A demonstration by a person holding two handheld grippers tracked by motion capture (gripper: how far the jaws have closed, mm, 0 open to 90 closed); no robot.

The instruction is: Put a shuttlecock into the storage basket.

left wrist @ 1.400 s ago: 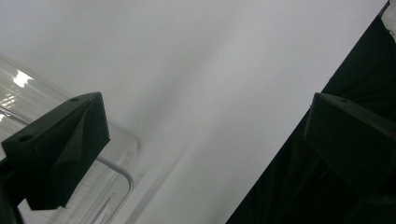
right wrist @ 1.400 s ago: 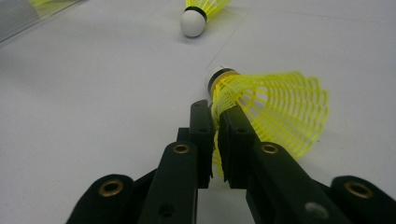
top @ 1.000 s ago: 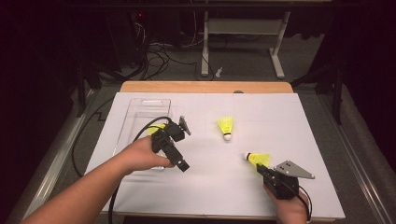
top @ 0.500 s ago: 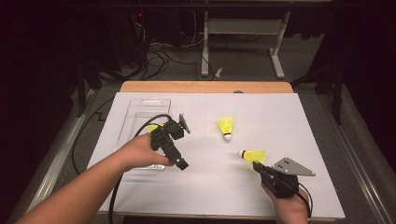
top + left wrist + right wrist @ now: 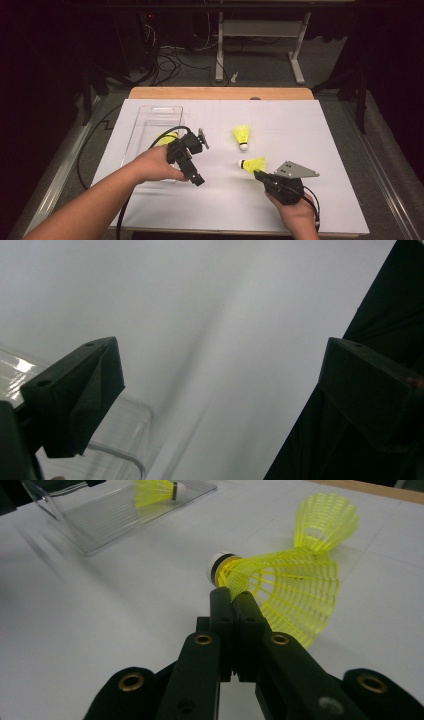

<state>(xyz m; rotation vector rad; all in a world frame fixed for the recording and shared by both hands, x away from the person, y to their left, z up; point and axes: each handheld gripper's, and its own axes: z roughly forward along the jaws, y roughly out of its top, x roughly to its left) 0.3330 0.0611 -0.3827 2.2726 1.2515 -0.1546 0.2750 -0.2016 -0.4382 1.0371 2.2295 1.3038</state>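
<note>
High view: right hand-held gripper [image 5: 256, 173] clenched on a yellow shuttlecock [image 5: 253, 164], carried off the counter [image 5: 300, 125], likely headed for the clear tray [image 5: 150, 120] beyond the left hand-held gripper [image 5: 196, 178].
Left gripper view: jaws released, nothing between, tray corner just below, ready to steady it.
Right gripper view: tips pinch skirt edge; second shuttlecock [image 5: 327, 517] just beyond, third [image 5: 155, 490] in tray.

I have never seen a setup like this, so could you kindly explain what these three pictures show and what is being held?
A person works at a white table with a hand-held gripper in each hand. One camera looks down from above; the other two ride on the grippers. The right gripper has its jaws shut on the skirt of a yellow shuttlecock. The left gripper stands open, holding nothing, beside a clear tray. A second shuttlecock lies on the table and a third in the tray.
</note>
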